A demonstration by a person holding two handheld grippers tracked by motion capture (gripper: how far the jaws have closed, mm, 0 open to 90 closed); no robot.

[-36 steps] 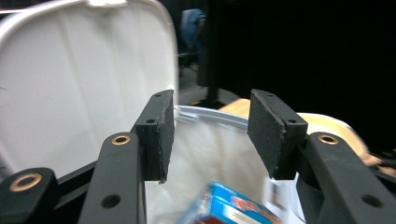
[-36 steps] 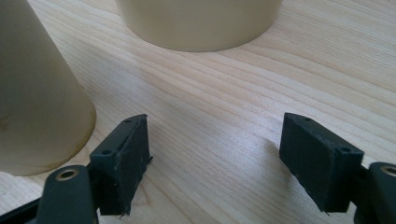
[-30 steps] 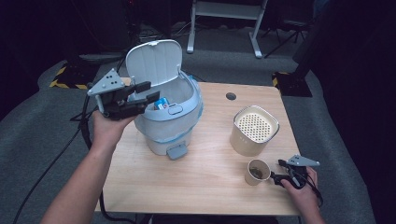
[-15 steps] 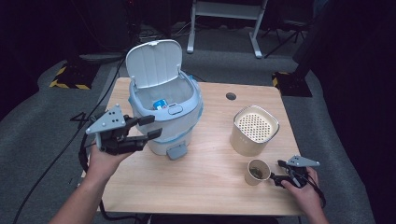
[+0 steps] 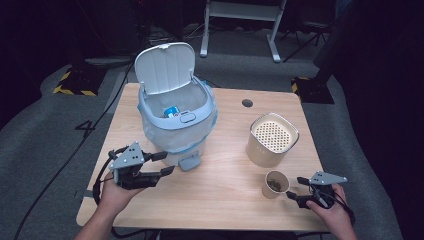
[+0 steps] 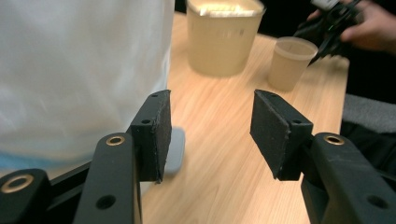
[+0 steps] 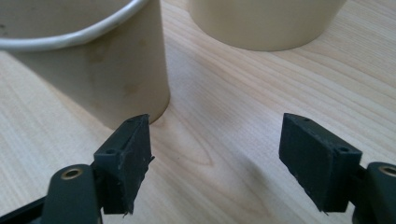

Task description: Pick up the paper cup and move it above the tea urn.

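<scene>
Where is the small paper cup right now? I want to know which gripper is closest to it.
In the high view the small paper cup stands near the table's front right, just in front of the perforated-lid canister, with the right gripper beside it, fingers open.

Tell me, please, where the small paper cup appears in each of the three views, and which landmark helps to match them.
High view: the small paper cup stands at the lower right, left of the right gripper.
Left gripper view: the cup is at the upper right.
Right gripper view: the cup is at the upper left, very close.
Shared landmark: the beige perforated-lid container behind it.
</scene>
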